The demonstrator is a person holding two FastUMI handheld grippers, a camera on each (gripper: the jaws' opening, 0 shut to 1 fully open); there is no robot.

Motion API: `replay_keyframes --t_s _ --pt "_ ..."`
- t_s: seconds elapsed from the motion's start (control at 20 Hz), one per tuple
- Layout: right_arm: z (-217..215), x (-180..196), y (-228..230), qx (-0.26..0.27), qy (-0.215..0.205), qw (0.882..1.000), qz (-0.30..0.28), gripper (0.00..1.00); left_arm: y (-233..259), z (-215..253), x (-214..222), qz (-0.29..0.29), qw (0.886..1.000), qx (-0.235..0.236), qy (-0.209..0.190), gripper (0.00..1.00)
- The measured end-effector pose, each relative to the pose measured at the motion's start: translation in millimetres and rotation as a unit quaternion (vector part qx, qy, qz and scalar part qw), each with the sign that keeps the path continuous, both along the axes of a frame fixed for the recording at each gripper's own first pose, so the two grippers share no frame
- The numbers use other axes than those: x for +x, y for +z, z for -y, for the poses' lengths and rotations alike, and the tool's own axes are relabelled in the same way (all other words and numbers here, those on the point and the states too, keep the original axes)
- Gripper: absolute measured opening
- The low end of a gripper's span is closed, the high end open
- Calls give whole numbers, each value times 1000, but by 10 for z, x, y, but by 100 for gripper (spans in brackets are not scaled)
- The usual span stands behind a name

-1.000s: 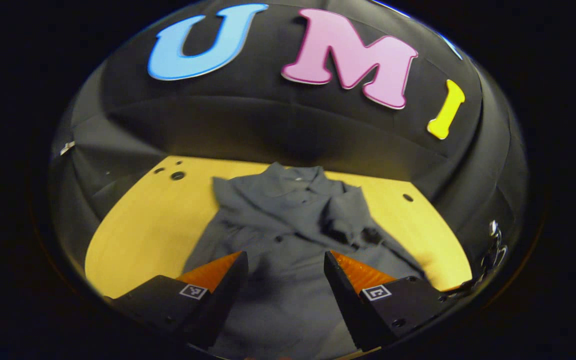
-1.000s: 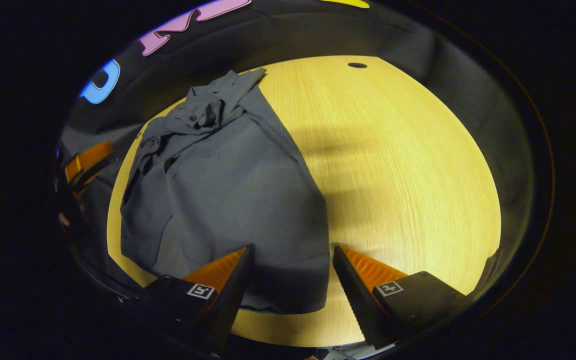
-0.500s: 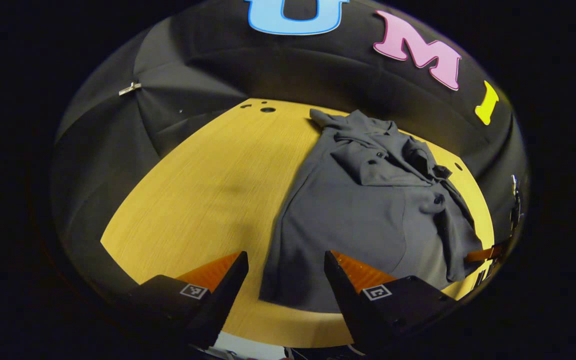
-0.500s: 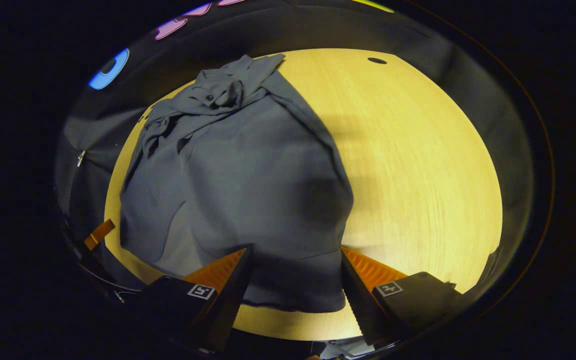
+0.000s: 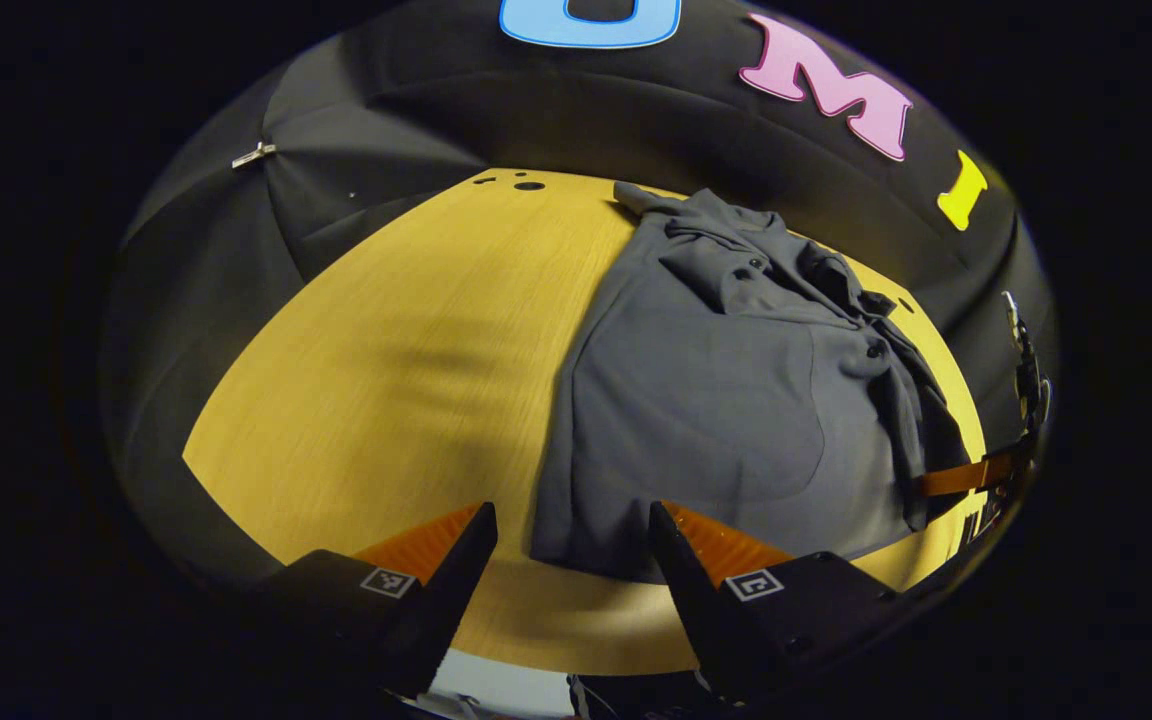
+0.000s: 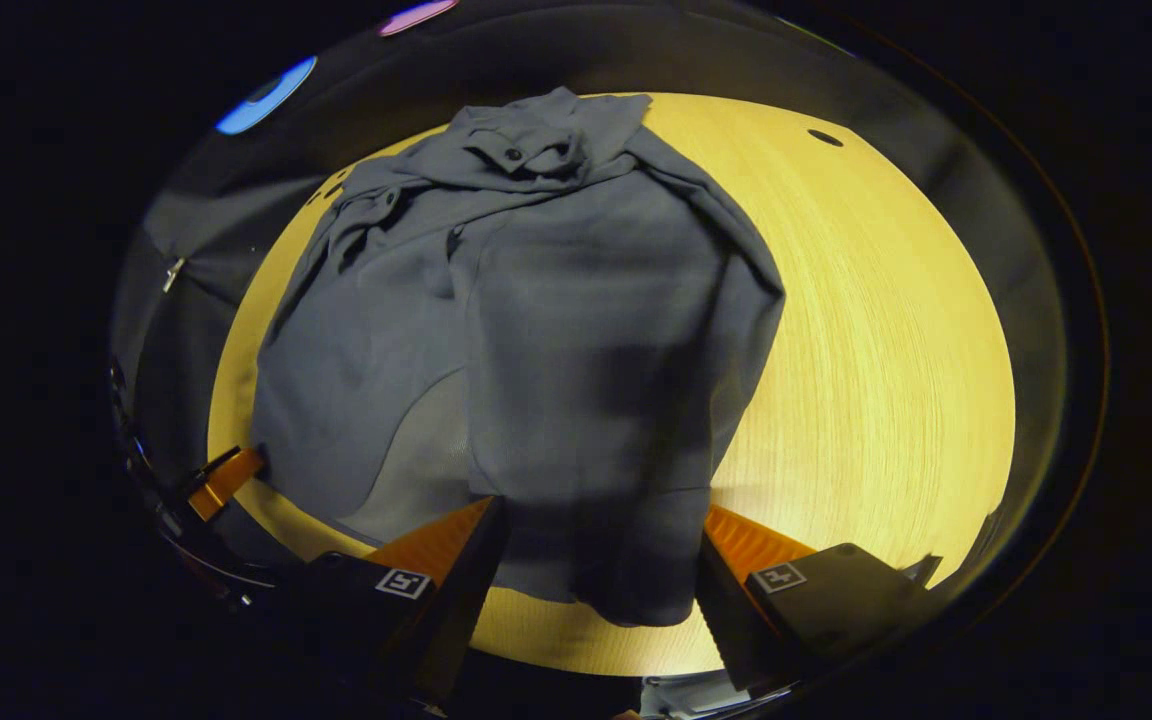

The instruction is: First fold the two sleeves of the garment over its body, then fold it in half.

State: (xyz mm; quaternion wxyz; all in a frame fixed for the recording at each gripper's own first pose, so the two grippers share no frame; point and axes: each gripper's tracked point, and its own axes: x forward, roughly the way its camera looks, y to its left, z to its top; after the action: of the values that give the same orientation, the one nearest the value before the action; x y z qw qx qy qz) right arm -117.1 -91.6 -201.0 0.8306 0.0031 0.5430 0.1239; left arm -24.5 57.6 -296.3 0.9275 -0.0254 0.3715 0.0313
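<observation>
The grey garment [image 5: 716, 400] lies on the yellow wooden table [image 5: 386, 370], collar end toward the booth's back wall and hem toward the near edge. Its sleeves are bunched in rumpled folds over the upper chest, just below the collar (the buttons show there as small dark dots).

In the left gripper view, the left hand-held gripper [image 5: 572, 545] hangs released above the hem's left corner, its fingers spread with the garment's lower edge seen between them; whether they touch the cloth cannot be told. To the left of the garment the table is bare wood, with small round holes [image 5: 528, 185] near its far edge. At the garment's right side, a finger of the other gripper [image 5: 966, 475] shows beside the cloth.

In the right gripper view, the right hand-held gripper [image 6: 600, 545] is likewise released, fingers apart over the hem of the garment [image 6: 556, 330] near the table's [image 6: 886, 350] front edge. Far off at the garment's left, the left gripper's finger [image 6: 224, 480] sits just beside the fabric edge.
</observation>
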Motion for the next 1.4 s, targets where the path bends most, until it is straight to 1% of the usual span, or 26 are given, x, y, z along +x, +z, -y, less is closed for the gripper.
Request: replay_keyframes --t_s 0.05,0.1,0.25,0.35,0.4,0.45,0.5,0.55,0.6,0.65,0.7,0.75,0.8,0.85,0.95,1.05,1.1,1.15,1.2,1.25,1.4 --pt "2 -4 -13 -10 4 1000 2 99 -35 1 9 -2 1000 4 -3 92" --pt "5 2 -22 -18 6 1000 5 100 -52 11 31 -3 1000 6 -6 96" --pt "7 -5 -47 -45 13 999 17 99 -84 65 92 -5 1000 22 -13 97" --pt "1 -21 -62 -66 31 997 28 99 -127 73 111 -17 998 55 -17 98" --pt "-13 -10 -70 -66 31 997 30 100 -139 116 103 -20 998 60 -28 98" --pt "-27 -14 -61 -66 26 997 30 97 -126 206 112 -16 997 63 -38 98" --pt "-22 -14 -67 -66 23 997 26 97 -148 234 126 -19 997 65 -41 83" --pt "-29 -4 -78 -65 23 997 25 94 -147 251 161 -19 997 63 -46 84" --pt "-28 -21 -59 -67 28 997 20 91 -151 267 163 -19 997 64 -50 79" --pt "-52 2 -66 -66 35 997 21 90 -167 277 162 -21 996 64 -52 76" --pt "-75 19 -61 -65 37 997 24 78 -159 287 175 -20 996 62 -54 71" --pt "-102 29 -59 -63 38 997 23 66 -170 310 185 -23 996 61 -59 69" --pt "-137 33 -64 -61 44 997 27 42 -169 356 178 -24 996 60 -68 63" --pt "-176 34 -62 -57 50 997 29 38 -170 394 183 -26 995 61 -75 56" --pt "-216 58 -80 -49 71 996 34 20 -180 490 220 -28 994 63 -89 39" --pt "-223 54 -60 -38 89 995 31 11 -180 553 242 -26 992 66 -100 18" --pt "-218 65 -52 -28 92 995 30 10 -180 569 261 -23 992 65 -106 11" --pt "-209 61 -39 -16 86 996 26 8 -173 592 282 -21 992 61 -111 8" --pt "-209 72 -36 -3 71 997 25 8 -164 598 298 -20 992 51 -110 6" --pt "-206 75 -30 8 59 998 21 7 -148 603 314 -23 993 43 -110 6" --pt "-215 108 51 26 41 998 30 7 -76 609 335 -20 992 43 -117 6"
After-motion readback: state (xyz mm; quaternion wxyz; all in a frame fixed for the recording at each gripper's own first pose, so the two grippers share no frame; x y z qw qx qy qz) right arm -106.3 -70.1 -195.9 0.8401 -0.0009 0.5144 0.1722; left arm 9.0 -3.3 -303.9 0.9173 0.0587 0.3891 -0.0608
